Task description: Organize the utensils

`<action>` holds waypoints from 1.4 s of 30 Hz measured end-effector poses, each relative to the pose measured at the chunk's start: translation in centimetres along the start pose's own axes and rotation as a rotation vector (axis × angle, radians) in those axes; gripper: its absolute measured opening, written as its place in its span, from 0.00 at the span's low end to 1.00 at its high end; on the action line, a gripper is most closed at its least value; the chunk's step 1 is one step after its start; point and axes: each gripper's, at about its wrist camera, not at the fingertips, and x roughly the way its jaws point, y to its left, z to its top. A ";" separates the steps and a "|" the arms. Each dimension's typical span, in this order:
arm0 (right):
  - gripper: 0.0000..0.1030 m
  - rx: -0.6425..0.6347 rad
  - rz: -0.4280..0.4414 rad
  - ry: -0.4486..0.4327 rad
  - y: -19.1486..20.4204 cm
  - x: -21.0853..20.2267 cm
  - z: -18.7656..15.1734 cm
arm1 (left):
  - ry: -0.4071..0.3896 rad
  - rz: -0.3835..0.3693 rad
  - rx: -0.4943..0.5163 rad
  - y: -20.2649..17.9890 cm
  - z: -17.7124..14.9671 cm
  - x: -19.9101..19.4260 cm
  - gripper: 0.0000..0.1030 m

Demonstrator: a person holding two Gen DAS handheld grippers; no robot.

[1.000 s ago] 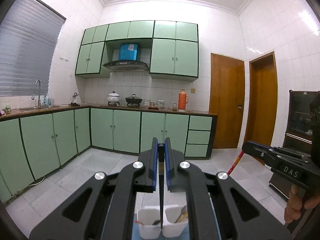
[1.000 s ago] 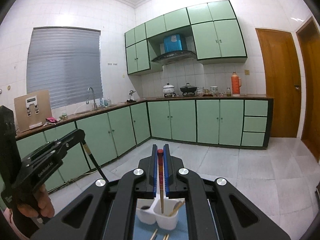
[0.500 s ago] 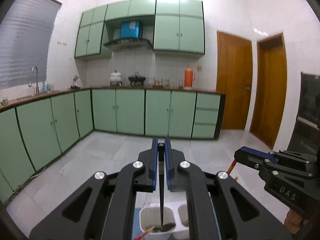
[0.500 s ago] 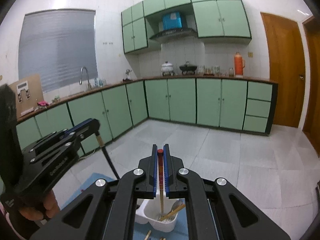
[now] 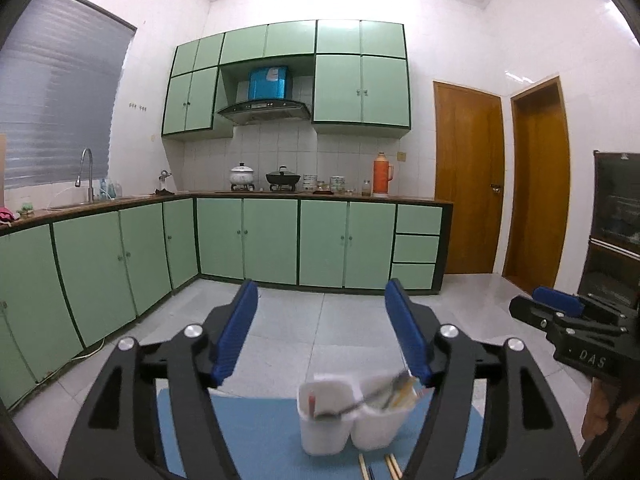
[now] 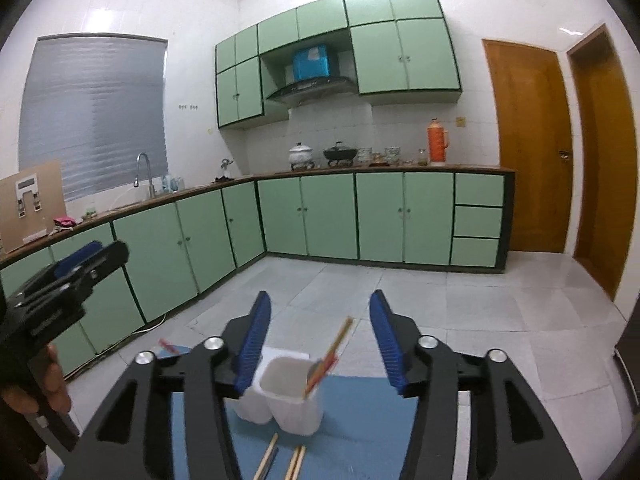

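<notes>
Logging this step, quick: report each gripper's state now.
Left gripper: open, holding nothing.
Right gripper: open, holding nothing; red-tipped wooden chopstick rests in the white plastic holder.

Between the spread fingers of the left gripper (image 5: 320,332): open air down to the 2-cup holder (image 5: 352,416) on the blue mat (image 5: 248,436). Same under the right gripper (image 6: 320,340), fingers wide apart. In the way: a spoon (image 5: 372,394) leaning across both cups, chopsticks (image 6: 330,354) slanting up out of the right cup. Loose sticks (image 6: 280,456) flat on the mat just before the holder. Bare mat to the left of the cups.
</notes>
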 end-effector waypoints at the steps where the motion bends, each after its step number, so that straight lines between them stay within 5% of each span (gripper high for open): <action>1: 0.55 0.001 -0.006 0.001 0.0 -0.6 -0.7 | 0.007 -0.002 0.003 -0.1 -0.4 -0.6 0.64; 7: 0.56 0.035 -0.048 0.089 0.2 -3.4 -7.2 | 0.110 -0.008 0.021 -1.1 -6.2 -4.1 0.67; 13: 0.56 0.085 -0.061 0.244 0.1 -4.1 -13.9 | 0.320 -0.020 0.023 -1.2 -13.6 -4.8 0.67; 23: 0.56 0.086 -0.013 0.442 1.9 -4.7 -21.6 | 0.534 -0.035 0.031 -0.1 -21.7 -6.4 0.67; 42: 0.38 0.032 0.008 0.546 4.3 -3.9 -25.6 | 0.645 -0.024 -0.008 -0.8 -24.7 -5.9 0.61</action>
